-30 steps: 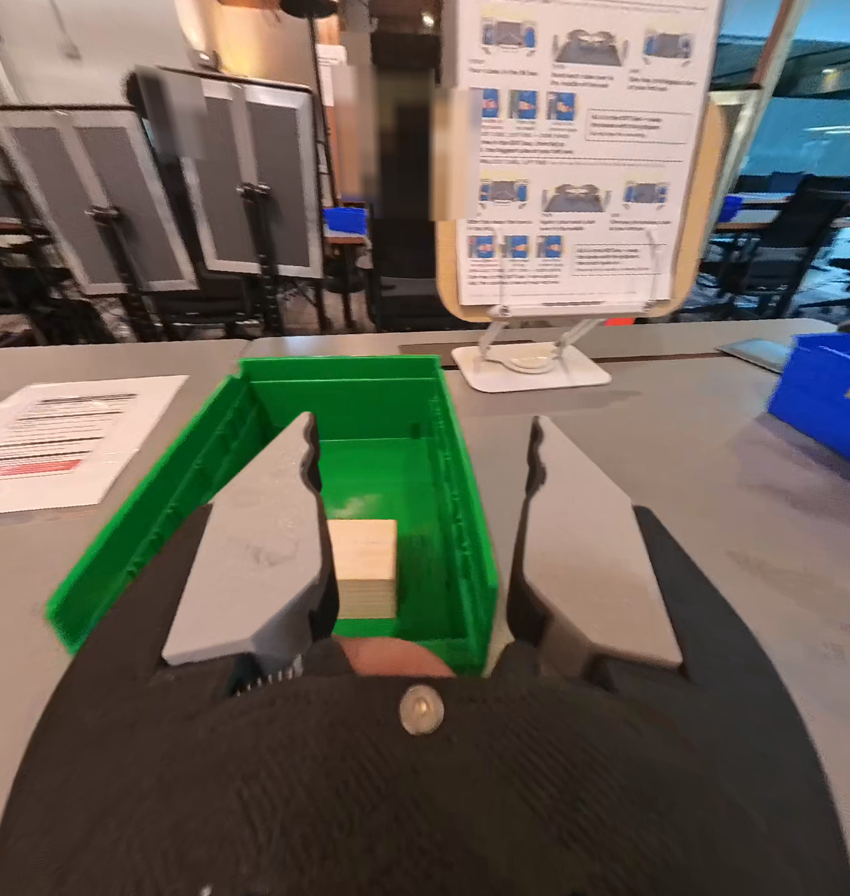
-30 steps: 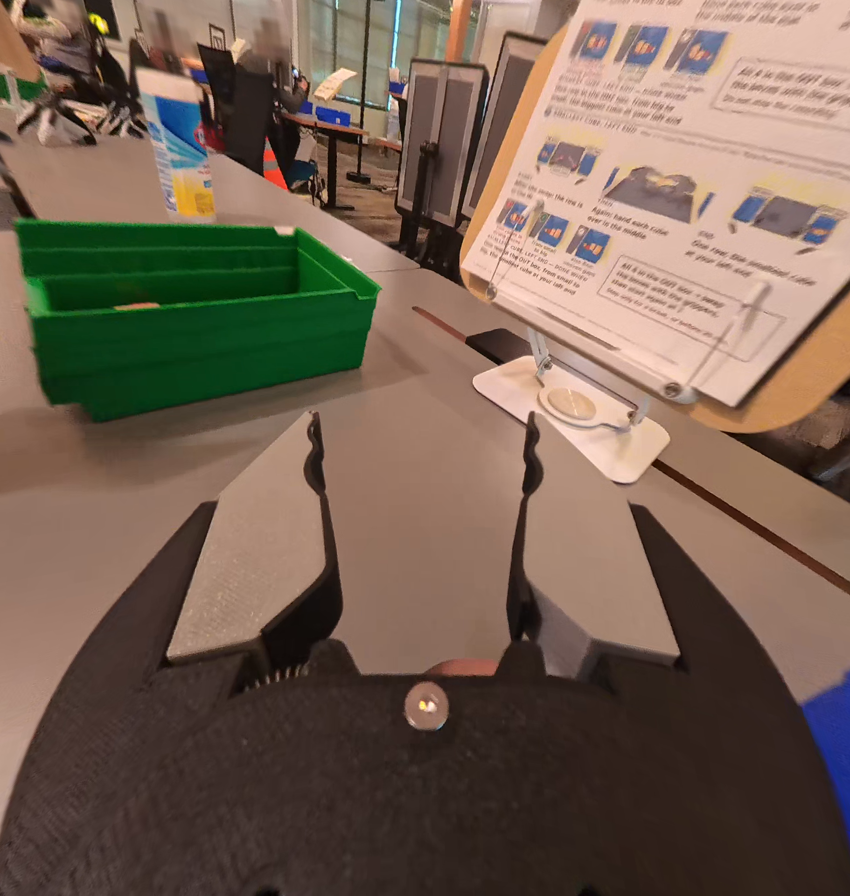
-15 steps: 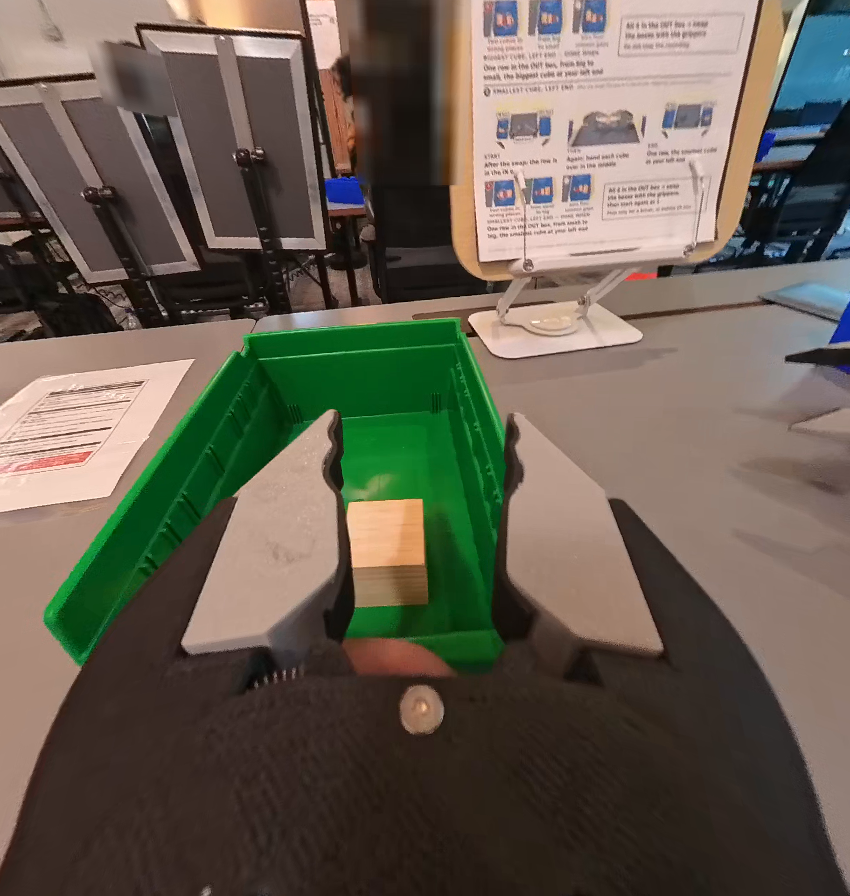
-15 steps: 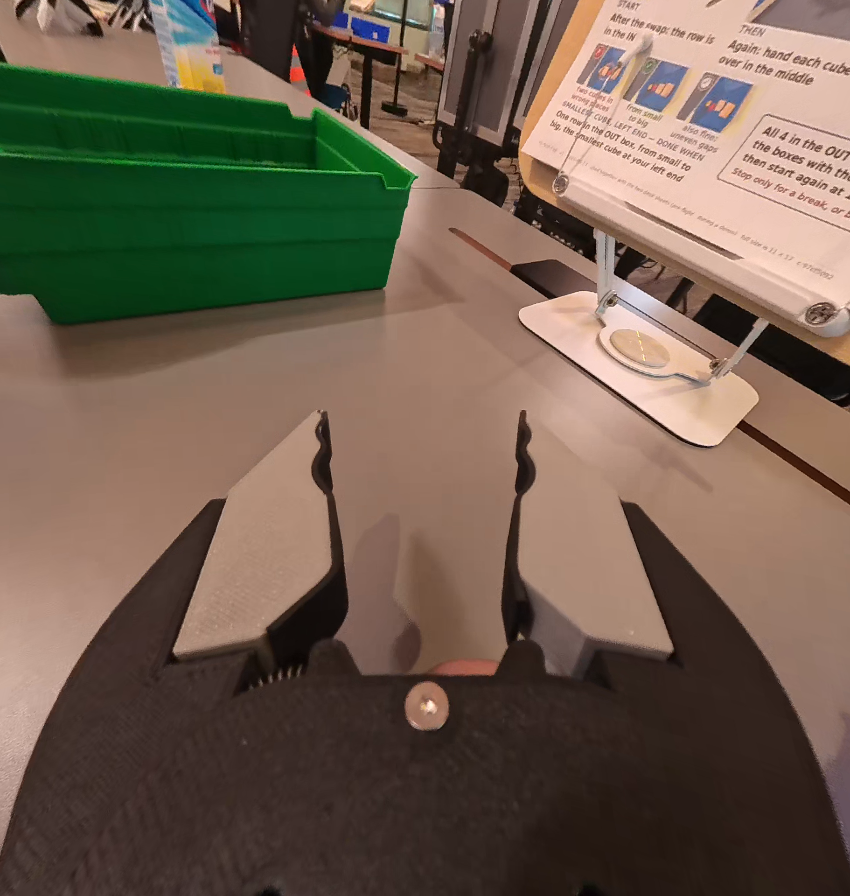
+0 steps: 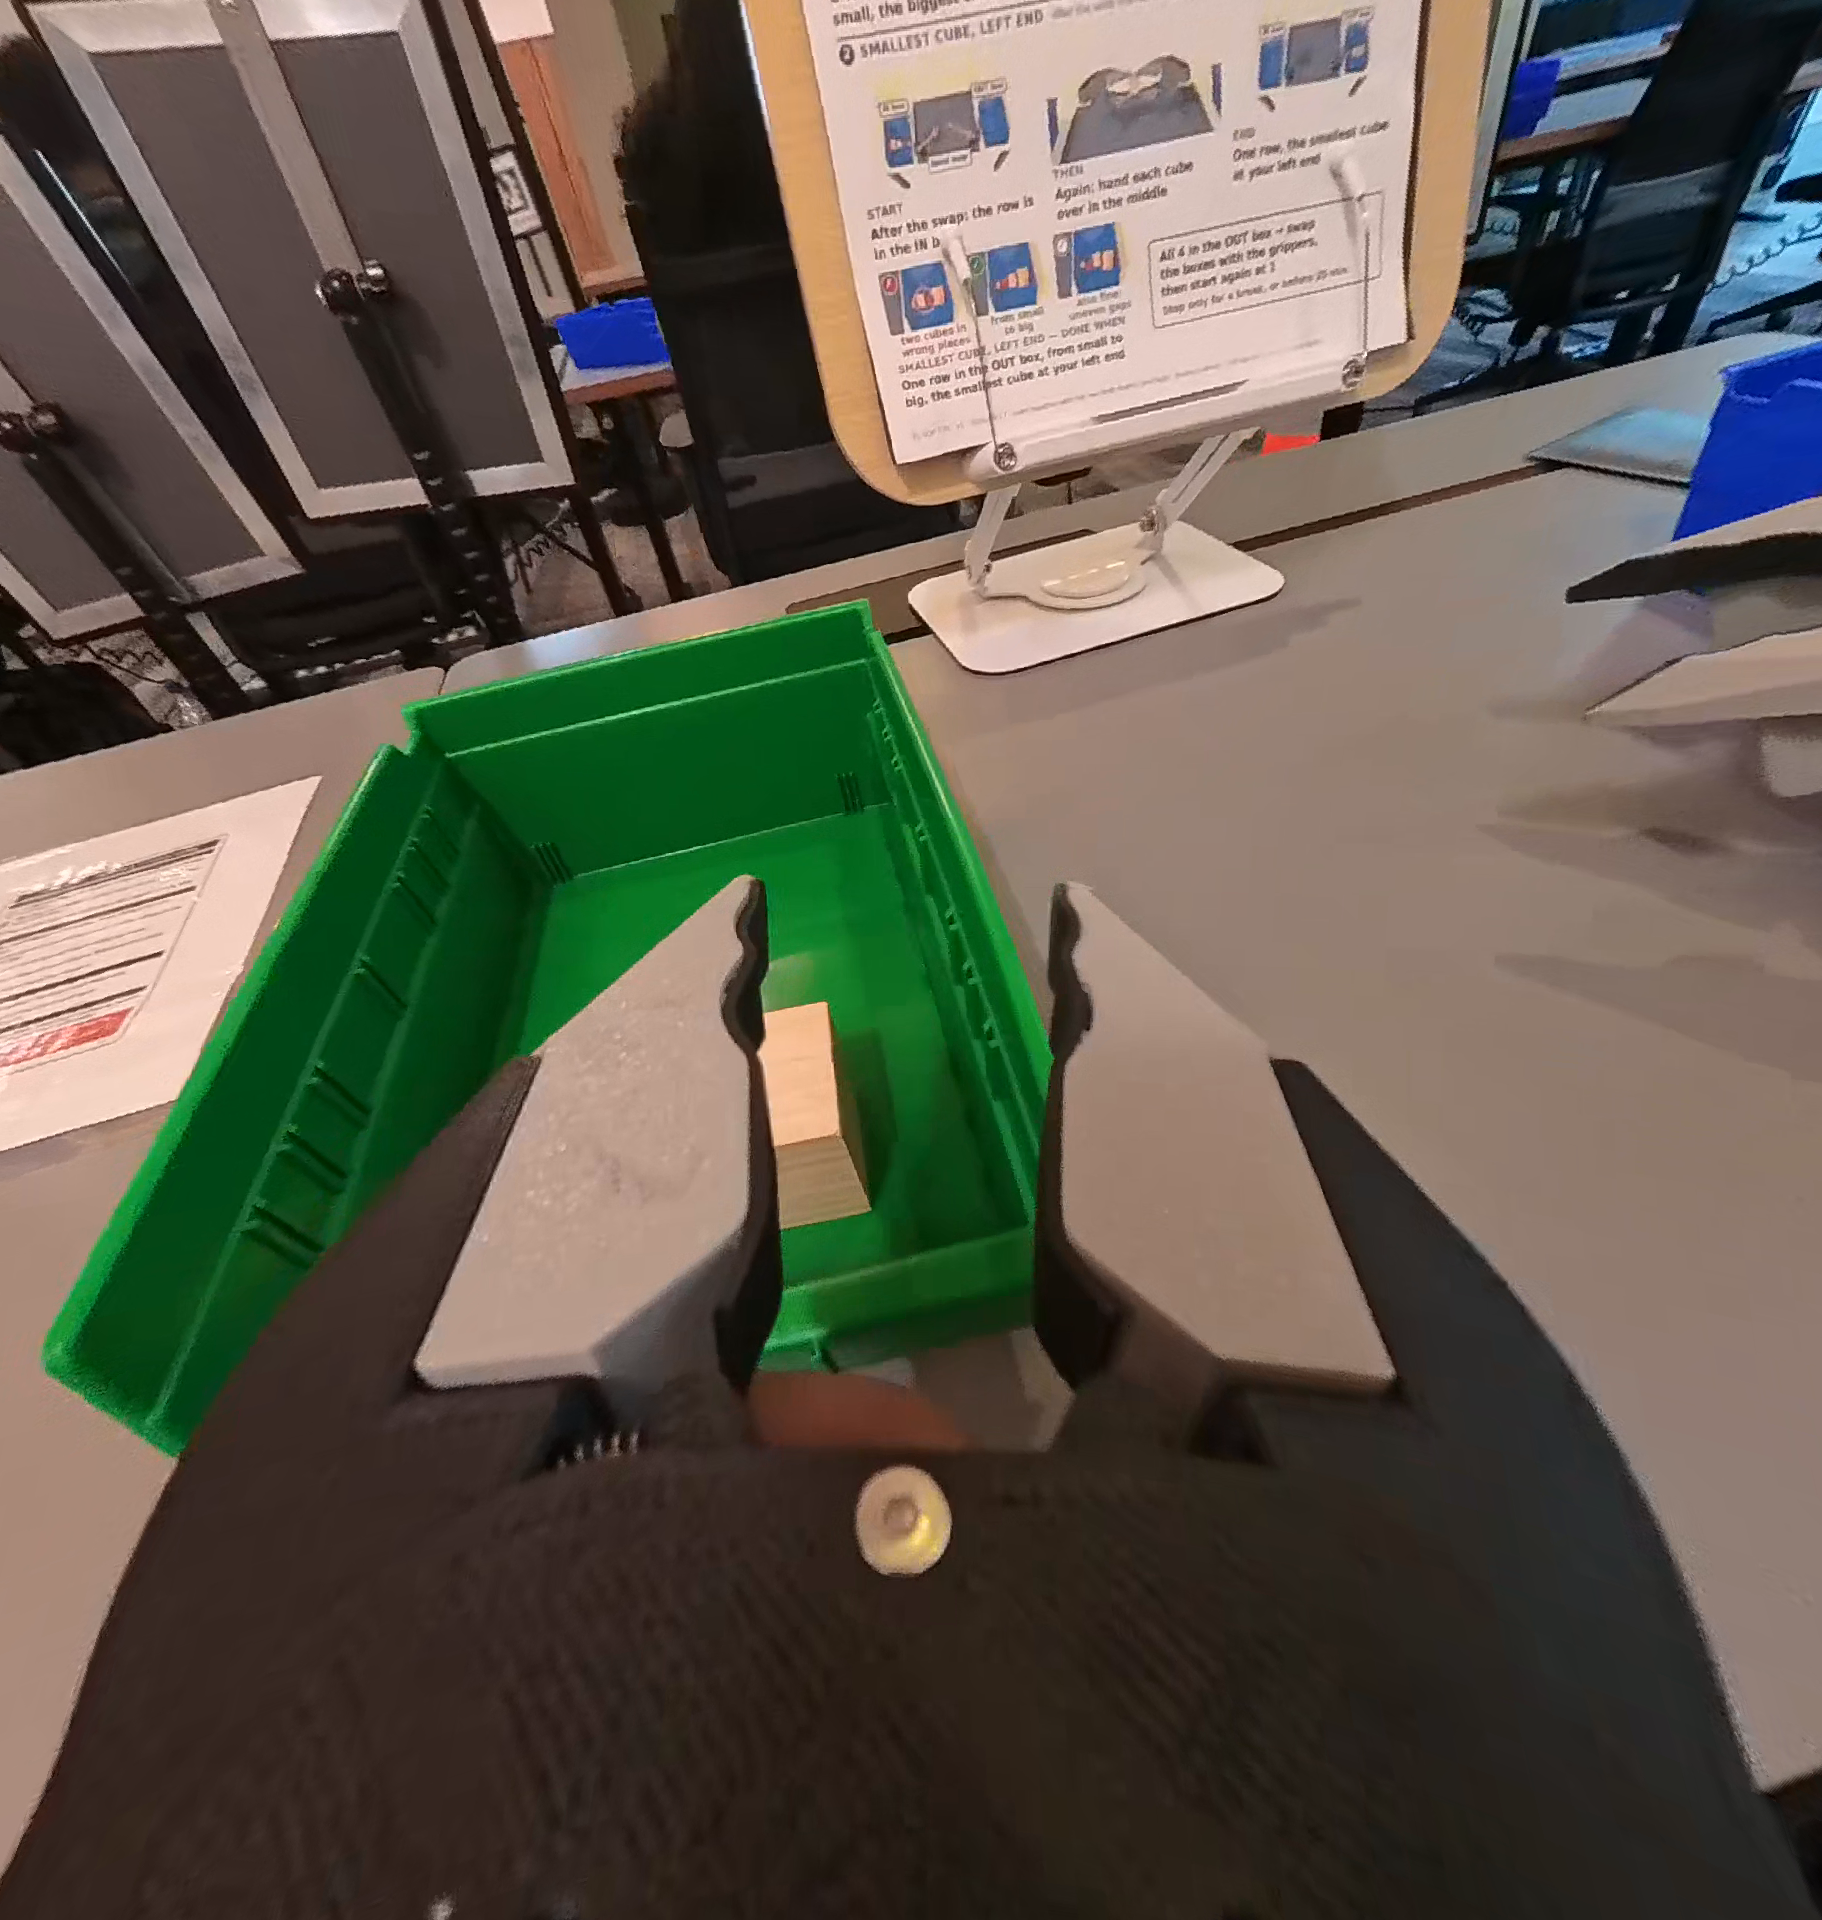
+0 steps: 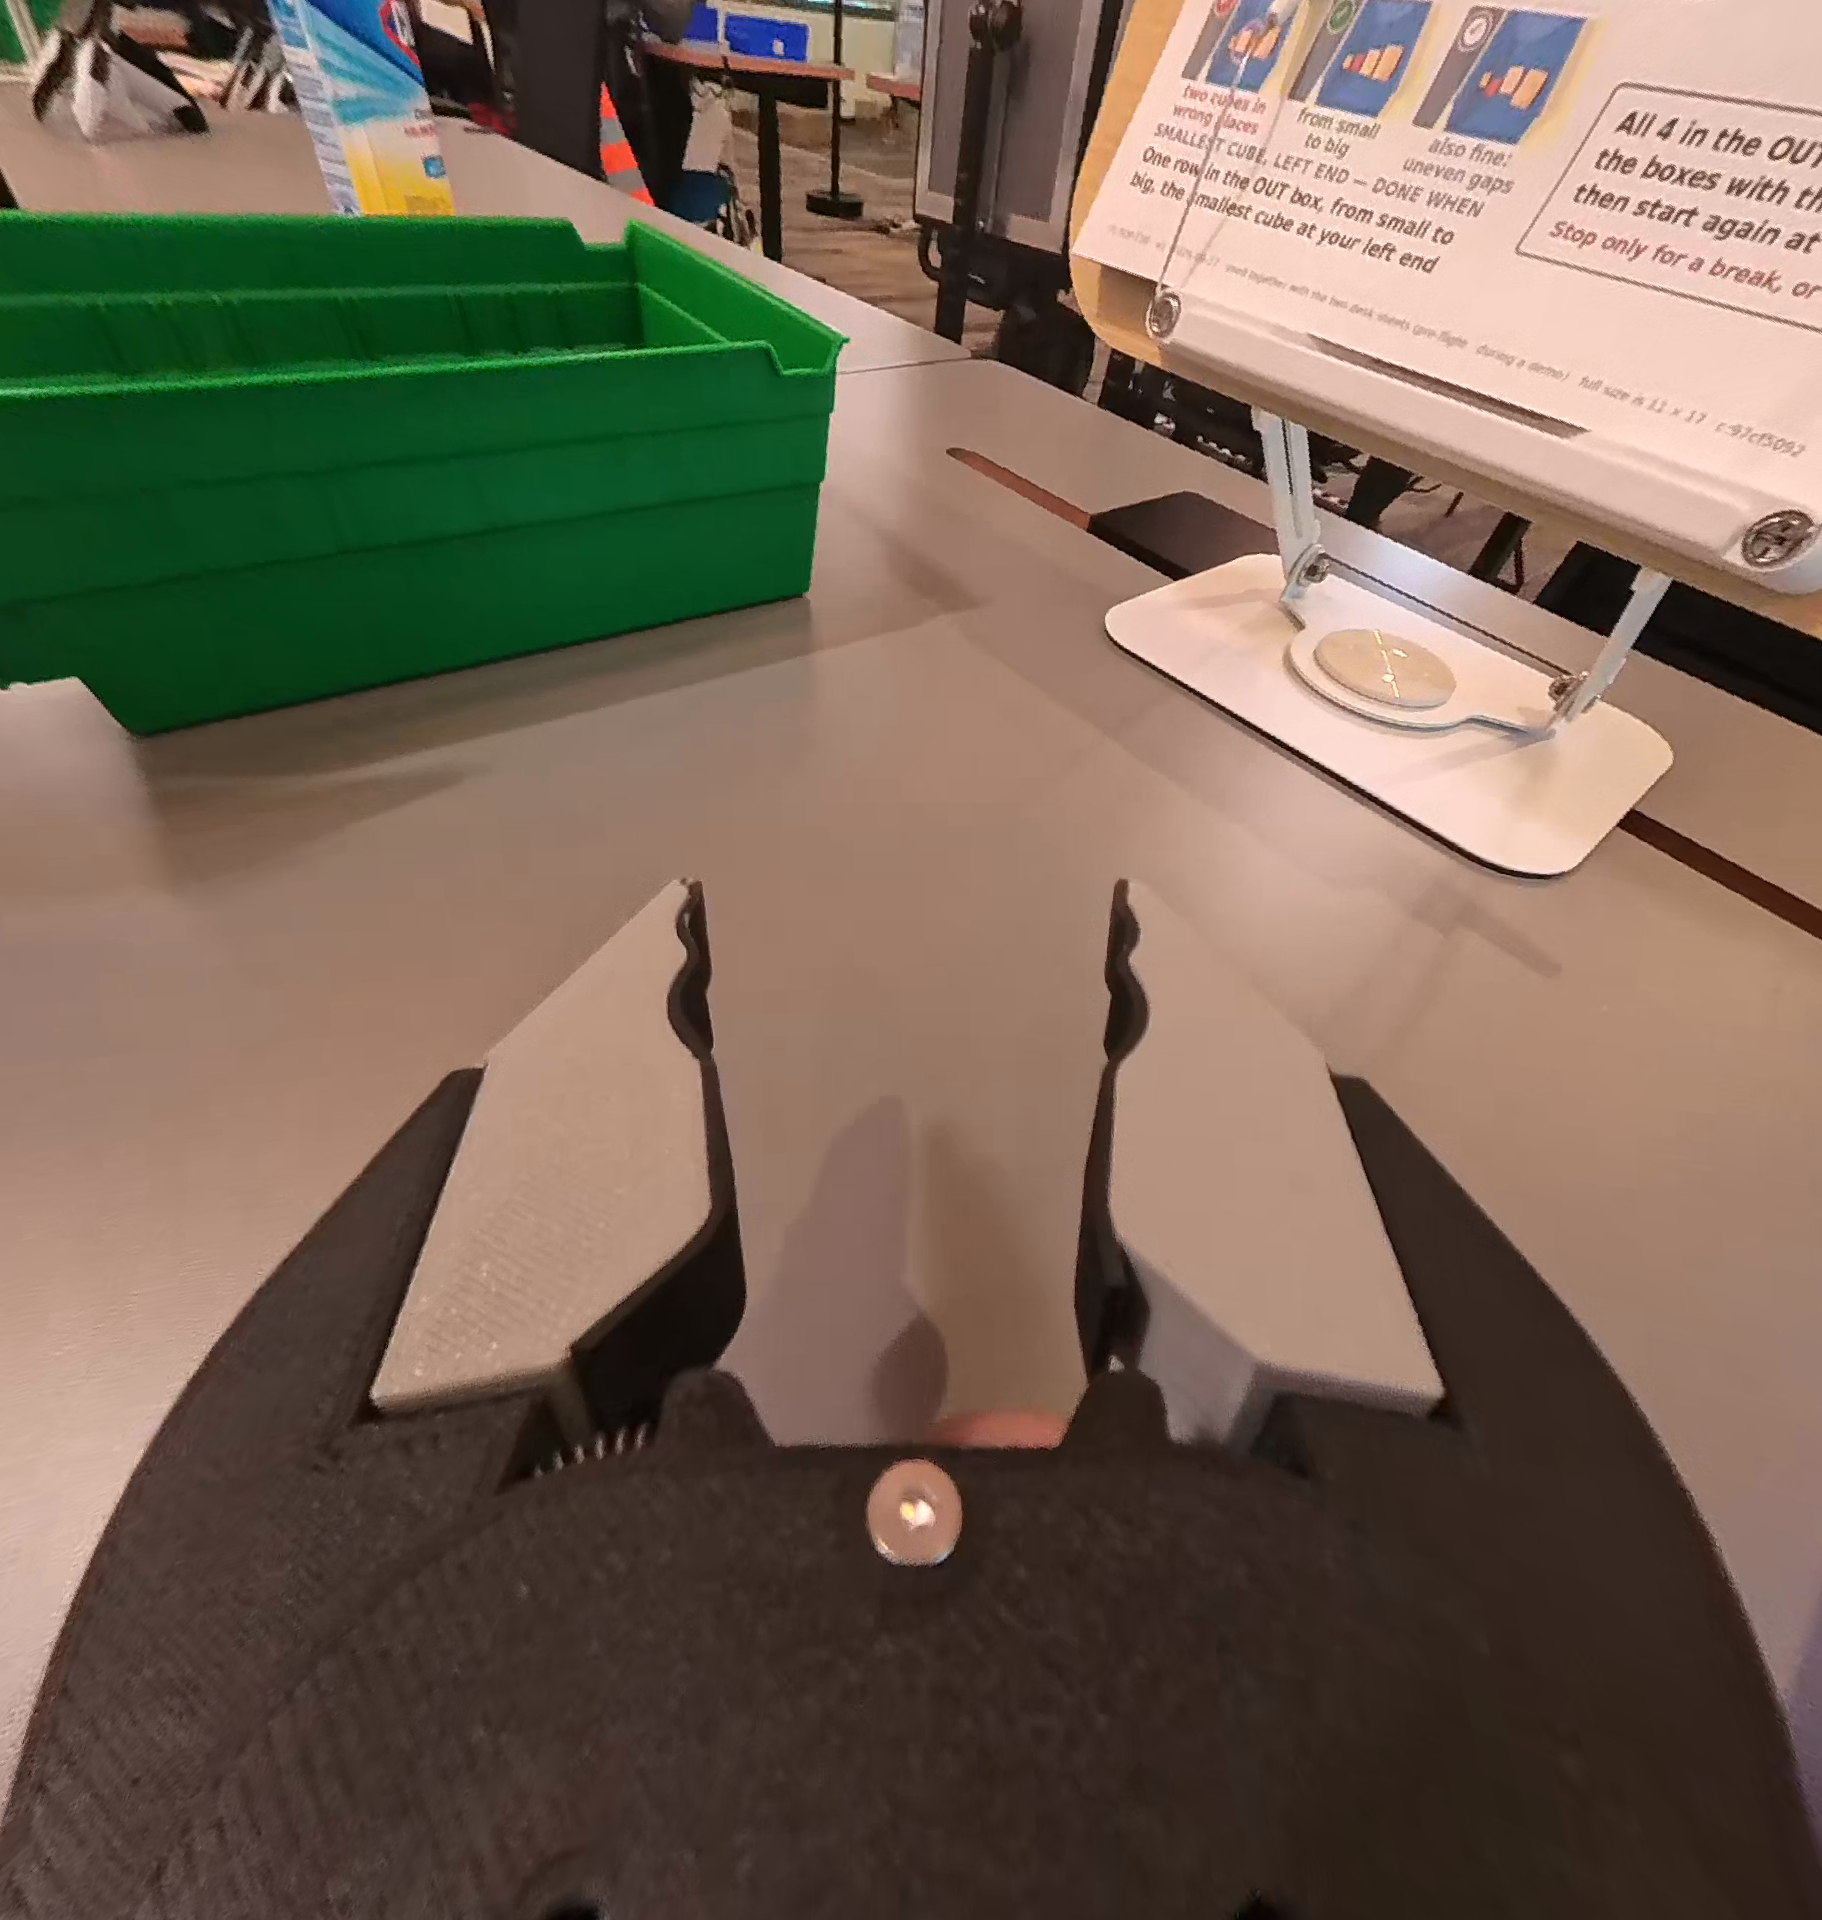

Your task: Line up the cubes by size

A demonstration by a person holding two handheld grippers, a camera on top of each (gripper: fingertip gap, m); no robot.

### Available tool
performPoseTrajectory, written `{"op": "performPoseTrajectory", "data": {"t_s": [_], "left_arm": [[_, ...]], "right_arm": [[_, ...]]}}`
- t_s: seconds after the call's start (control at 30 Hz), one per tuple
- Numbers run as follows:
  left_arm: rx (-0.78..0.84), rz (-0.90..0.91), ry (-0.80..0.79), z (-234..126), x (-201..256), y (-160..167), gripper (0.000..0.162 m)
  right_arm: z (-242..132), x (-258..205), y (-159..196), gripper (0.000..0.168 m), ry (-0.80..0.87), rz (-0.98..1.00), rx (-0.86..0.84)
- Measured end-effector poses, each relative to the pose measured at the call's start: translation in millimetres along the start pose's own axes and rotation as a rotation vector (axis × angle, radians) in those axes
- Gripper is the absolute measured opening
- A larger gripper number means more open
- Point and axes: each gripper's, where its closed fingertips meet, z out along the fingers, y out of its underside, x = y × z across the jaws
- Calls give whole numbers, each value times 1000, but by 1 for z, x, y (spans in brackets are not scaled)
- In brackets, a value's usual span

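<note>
A pale wooden cube (image 5: 811, 1122) lies on the floor of a green bin (image 5: 471, 1049), near its front wall. My left gripper (image 5: 902, 925) is open and hovers above the bin's near end; its left finger hides part of the cube. The bin also shows in the right wrist view (image 6: 387, 561), far left, its inside hidden. My right gripper (image 6: 902, 914) is open and empty, low over the bare grey table. It also shows in the left wrist view (image 5: 1759, 634), at the right edge.
An instruction board on a white stand (image 5: 1104, 592) rises at the table's back, also in the right wrist view (image 6: 1406, 707). A printed sheet (image 5: 86, 966) lies left of the bin. A blue bin (image 5: 1790, 436) sits far right. A carton (image 6: 367, 114) stands behind the green bin.
My left gripper has risen and drifted right over the bin, narrowing then widening its jaws; the cube now lies behind its left finger. My right gripper has dropped closer to the table and moved forward.
</note>
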Motion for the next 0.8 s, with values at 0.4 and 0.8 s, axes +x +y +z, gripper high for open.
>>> {"op": "performPoseTrajectory", "data": {"t_s": [0.4, 0.8], "left_arm": [[-92, -18, 55, -5, -2, 21, 51], [-63, -56, 124, 15, 27, 18, 50]], "right_arm": [[-8, 9, -11, 62, 74, -40, 54], [-10, 9, -16, 60, 79, -42, 79]]}}
